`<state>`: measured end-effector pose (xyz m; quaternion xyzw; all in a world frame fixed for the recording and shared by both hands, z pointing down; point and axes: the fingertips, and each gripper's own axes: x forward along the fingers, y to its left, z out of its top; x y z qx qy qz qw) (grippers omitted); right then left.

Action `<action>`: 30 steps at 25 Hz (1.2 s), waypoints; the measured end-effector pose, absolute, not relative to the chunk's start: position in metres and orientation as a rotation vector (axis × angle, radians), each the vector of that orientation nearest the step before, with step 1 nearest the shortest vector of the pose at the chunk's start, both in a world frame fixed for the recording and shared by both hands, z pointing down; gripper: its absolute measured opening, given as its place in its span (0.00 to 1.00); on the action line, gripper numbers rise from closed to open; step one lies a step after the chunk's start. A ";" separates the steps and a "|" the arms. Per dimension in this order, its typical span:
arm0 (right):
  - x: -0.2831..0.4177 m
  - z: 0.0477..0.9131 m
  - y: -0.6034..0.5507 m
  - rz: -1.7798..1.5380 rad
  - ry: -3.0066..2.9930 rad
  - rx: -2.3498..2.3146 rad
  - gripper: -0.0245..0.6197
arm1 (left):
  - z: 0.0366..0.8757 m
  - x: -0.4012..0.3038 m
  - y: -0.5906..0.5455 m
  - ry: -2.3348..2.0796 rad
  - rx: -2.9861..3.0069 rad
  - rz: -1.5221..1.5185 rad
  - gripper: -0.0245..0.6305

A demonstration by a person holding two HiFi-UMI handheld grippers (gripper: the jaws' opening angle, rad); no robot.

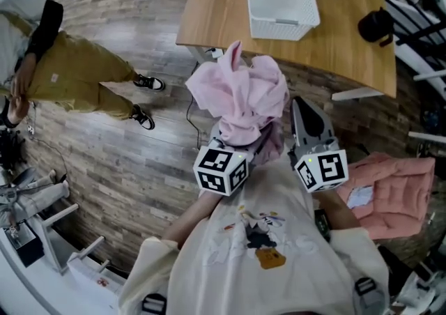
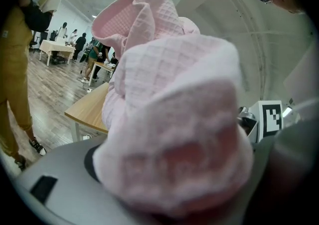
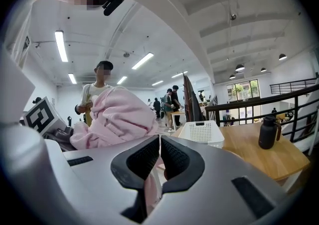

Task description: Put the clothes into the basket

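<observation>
We hold the pink garment (image 1: pixel 240 97) bunched, left gripper (image 2: pixel 174 189) clamped on it and right gripper (image 3: pixel 159 144) pinching a fold, to lift it short of the basket (image 1: pixel 280 0).

Empty basket (image 1: pixel 282 28); black bottle (image 1: pixel 376 26) well aside.

Ahead of the right gripper (image 1: pixel 307 113) stands a wooden table (image 1: pixel 348 42), with a black flask (image 1: pixel 376 26) on it further to the right. Far off to the gripper's left, a bystander (image 1: pixel 70 80) in mustard trousers stands on the plank floor (image 1: pixel 132 160).
</observation>
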<state>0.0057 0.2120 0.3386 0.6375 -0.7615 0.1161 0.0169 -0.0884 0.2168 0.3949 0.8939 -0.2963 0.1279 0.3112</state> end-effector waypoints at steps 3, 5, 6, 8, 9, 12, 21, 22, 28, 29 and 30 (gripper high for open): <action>0.025 0.336 0.196 0.362 -2.401 1.948 0.08 | 0.392 -0.068 0.203 -0.814 2.347 0.331 0.60; 0.037 0.335 0.186 0.366 -2.423 1.928 0.08 | 0.390 -0.054 0.195 -0.833 2.336 0.322 0.60; 0.043 0.335 0.182 0.372 -2.434 1.923 0.08 | 0.390 -0.047 0.191 -0.840 2.332 0.316 0.60; 0.055 0.336 0.175 0.379 -2.451 1.918 0.08 | 0.390 -0.034 0.186 -0.855 2.326 0.309 0.60; 0.061 0.336 0.172 0.379 -2.458 1.914 0.08 | 0.390 -0.028 0.184 -0.863 2.323 0.309 0.60; 0.074 0.339 0.166 0.385 -2.475 1.896 0.08 | 0.392 -0.016 0.180 -0.884 2.319 0.319 0.60; 0.088 0.342 0.143 0.408 -2.500 1.858 0.08 | 0.392 0.002 0.159 -0.911 2.299 0.332 0.60; 0.091 0.341 0.139 0.408 -2.500 1.857 0.08 | 0.391 0.005 0.154 -0.911 2.299 0.332 0.60; 0.100 0.339 0.114 0.391 -2.481 1.864 0.08 | 0.393 0.017 0.127 -0.888 2.303 0.340 0.60; 0.101 0.339 0.108 0.384 -2.480 1.862 0.08 | 0.393 0.019 0.122 -0.885 2.303 0.339 0.60; 0.102 0.338 0.103 0.379 -2.480 1.858 0.08 | 0.392 0.022 0.116 -0.884 2.302 0.337 0.60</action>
